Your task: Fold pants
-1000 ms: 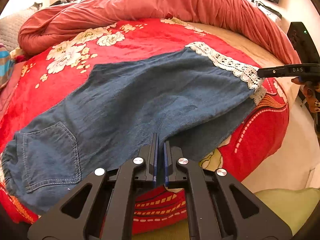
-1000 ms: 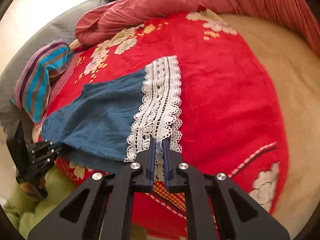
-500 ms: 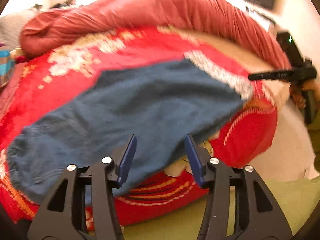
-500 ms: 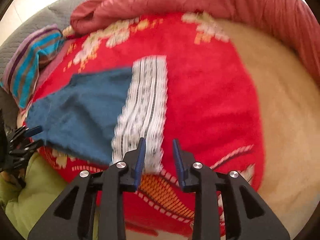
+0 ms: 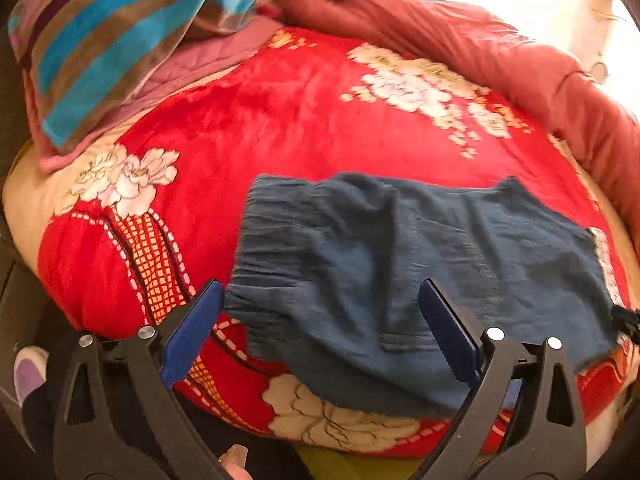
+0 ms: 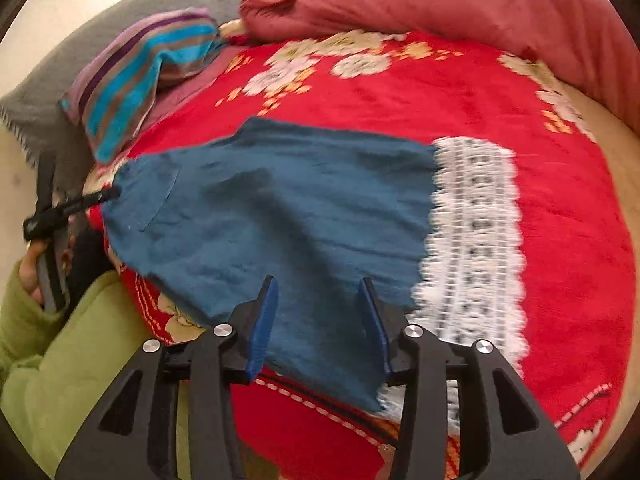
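Blue denim pants (image 5: 400,272) with a white lace hem (image 6: 476,232) lie flat across a red flowered blanket (image 5: 280,120) on a bed. In the left wrist view my left gripper (image 5: 320,324) is open wide and empty, just above the gathered waistband (image 5: 264,248) at the near edge. In the right wrist view my right gripper (image 6: 316,316) is open and empty over the near edge of the leg, left of the lace. The left gripper (image 6: 72,208) also shows at the far left, by the waistband end.
A striped blue-and-brown pillow (image 5: 112,40) lies at the back left. A rolled rust-red quilt (image 6: 440,4) runs along the far side. A grey blanket (image 6: 60,92) lies behind the pillow. The person's green sleeve (image 6: 68,352) is at the near left.
Both grippers have let go of the pants and opened. The left one has swung left to the waistband end; the right one has moved left from the lace hem to the leg's middle.
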Demonstrator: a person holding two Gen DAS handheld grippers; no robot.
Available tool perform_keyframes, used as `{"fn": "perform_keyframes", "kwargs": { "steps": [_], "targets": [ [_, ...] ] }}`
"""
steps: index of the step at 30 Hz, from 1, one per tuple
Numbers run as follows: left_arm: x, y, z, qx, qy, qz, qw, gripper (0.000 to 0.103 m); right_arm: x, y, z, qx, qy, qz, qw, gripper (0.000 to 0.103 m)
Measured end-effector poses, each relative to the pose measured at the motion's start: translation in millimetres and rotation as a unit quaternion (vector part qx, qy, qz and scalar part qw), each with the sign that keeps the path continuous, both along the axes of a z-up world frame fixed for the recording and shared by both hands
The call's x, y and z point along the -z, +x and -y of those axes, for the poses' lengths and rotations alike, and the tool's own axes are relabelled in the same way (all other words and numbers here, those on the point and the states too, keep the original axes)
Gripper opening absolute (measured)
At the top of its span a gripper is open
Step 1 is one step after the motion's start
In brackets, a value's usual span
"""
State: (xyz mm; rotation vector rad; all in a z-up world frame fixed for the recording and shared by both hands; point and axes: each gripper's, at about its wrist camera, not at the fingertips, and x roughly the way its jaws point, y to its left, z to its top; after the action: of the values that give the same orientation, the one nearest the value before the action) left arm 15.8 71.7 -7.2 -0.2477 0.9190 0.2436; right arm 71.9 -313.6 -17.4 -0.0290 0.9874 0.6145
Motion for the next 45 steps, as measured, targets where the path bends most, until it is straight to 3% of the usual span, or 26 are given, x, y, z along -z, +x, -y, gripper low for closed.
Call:
{"fn": "perform_keyframes", "kwargs": {
  "steps": [2, 3, 5, 9, 12, 17, 21, 24, 29, 35, 45],
  "targets": [
    [4, 3, 0, 0.002, -0.011, 0.004, 0.9999, 0.068, 8, -1, -7, -0.009, -0.011, -0.005, 1.0, 0.048],
    [5, 4, 5, 0.009, -0.004, 0.003, 1.0, 0.048, 12, -2, -9, -0.012, -0.016, -0.01, 1.0, 0.048],
    [2, 3, 14, 0.032, 0.018, 0.012, 0.9993, 0.033, 19, -2, -10, -0.015, -0.028, -0.017, 0.999, 0.048],
    [-11, -2, -4, 0.018, 0.024, 0.03, 0.9991, 0.034, 16, -7, -8, -0.019, -0.031, -0.016, 0.999, 0.047],
    [-1, -2, -15, 0.01, 0.004, 0.017, 0.9998, 0.037, 21, -9, -9, -0.023, -0.032, -0.021, 0.999, 0.048],
    [7, -6, -19, -0.001, -0.003, 0.006, 1.0, 0.054, 24, -9, -8, -0.02, -0.027, -0.026, 0.999, 0.048],
    [-18, -17, -18, -0.011, 0.019, 0.033, 0.9992, 0.058, 13, -5, 2, -0.014, 0.004, -0.028, 0.999, 0.048],
    [-41, -21, -11, -0.008, 0.036, 0.061, 0.9974, 0.064, -6, 3, 16, 0.011, 0.022, 0.004, 1.0, 0.048],
    [-67, -6, 15, 0.036, 0.047, 0.084, 0.9947, 0.068, -24, 36, 46, 0.07, 0.023, 0.036, 0.997, 0.048],
    [-69, 49, 57, 0.115, 0.02, 0.075, 0.9904, 0.068, -20, 96, 77, 0.122, 0.021, 0.025, 0.992, 0.047],
    [-16, 140, 117, 0.198, 0.0, 0.004, 0.9803, 0.068, 29, 149, 77, 0.11, 0.045, -0.042, 0.992, 0.042]
  ]
}}
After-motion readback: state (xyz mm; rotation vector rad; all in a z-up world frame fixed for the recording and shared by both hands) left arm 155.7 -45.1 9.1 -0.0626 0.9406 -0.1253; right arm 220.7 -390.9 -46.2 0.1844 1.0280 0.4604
